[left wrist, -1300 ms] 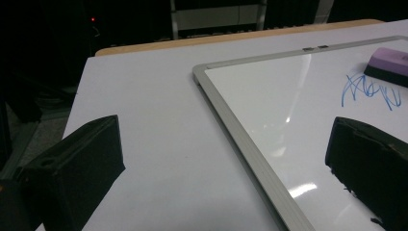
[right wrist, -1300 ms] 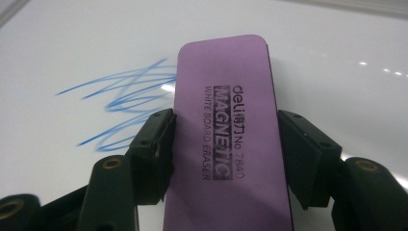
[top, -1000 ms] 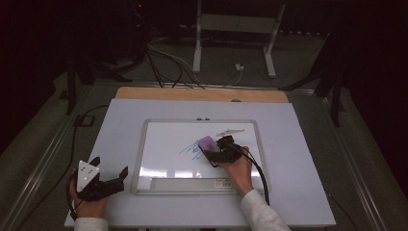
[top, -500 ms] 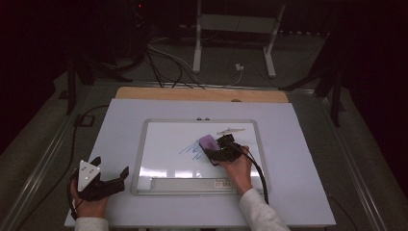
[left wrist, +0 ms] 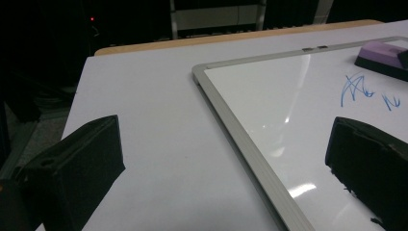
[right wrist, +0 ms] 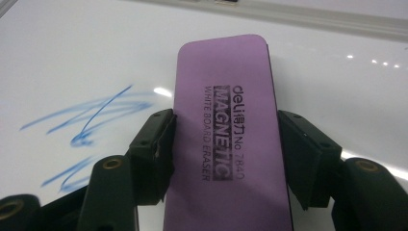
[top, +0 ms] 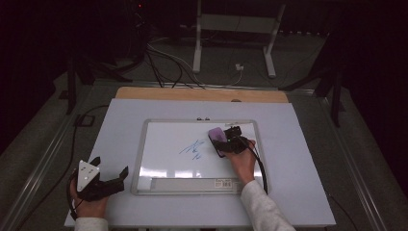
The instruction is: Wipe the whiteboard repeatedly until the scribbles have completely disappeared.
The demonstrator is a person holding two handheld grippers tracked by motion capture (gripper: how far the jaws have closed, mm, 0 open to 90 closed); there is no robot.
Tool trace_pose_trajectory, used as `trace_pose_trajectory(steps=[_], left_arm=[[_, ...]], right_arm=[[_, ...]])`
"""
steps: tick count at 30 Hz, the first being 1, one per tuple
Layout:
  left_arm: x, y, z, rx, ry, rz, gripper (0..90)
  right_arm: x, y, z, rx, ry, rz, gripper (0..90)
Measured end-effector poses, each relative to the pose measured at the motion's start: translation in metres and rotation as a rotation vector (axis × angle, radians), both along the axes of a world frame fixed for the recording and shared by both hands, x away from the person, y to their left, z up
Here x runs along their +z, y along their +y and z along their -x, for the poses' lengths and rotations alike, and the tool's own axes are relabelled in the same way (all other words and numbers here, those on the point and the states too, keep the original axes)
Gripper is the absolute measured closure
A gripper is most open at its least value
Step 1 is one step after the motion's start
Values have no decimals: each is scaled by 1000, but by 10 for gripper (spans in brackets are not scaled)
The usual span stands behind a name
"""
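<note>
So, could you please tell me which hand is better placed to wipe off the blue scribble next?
The right. Its gripper already clamps the purple eraser on the whiteboard, just beside the blue scribble. The left gripper sits open and empty off the board's corner.

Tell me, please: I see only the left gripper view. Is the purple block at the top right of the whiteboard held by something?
Observer: Yes. The right tool is shut on it, one jaw on each long side of the whiteboard eraser.
Operator: Is something written on it?
Observer: Its purple top reads "deli MAGNETIC WHITE BOARD ERASER".
Operator: Where is my tool, relative to the board?
Observer: In the high view, the left tool stands open over the white table cover, just off the whiteboard's near left corner.
</note>
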State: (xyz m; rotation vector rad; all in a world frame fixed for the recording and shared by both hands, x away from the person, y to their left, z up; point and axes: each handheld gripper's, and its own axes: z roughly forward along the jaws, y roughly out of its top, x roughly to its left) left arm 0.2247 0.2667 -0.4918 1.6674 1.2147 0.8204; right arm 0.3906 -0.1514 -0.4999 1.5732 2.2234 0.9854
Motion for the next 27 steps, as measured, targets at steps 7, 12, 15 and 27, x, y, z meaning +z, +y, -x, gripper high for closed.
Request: trace_pose_trajectory(steps=[7,12,15,27], left_arm=[[0,0,0,-2,1,-2,6],[1,0,1,-1,-2,-3,6],[0,0,0,1,0,0,6],[0,-1,0,-3,1,-5,6]], right_arm=[[-1,23,7,81,-5,-5,410],[0,34,13,151,-6,-1,410],[0,25,6,95,-11,8,410],[-1,40,11,129,-3,-5,410]])
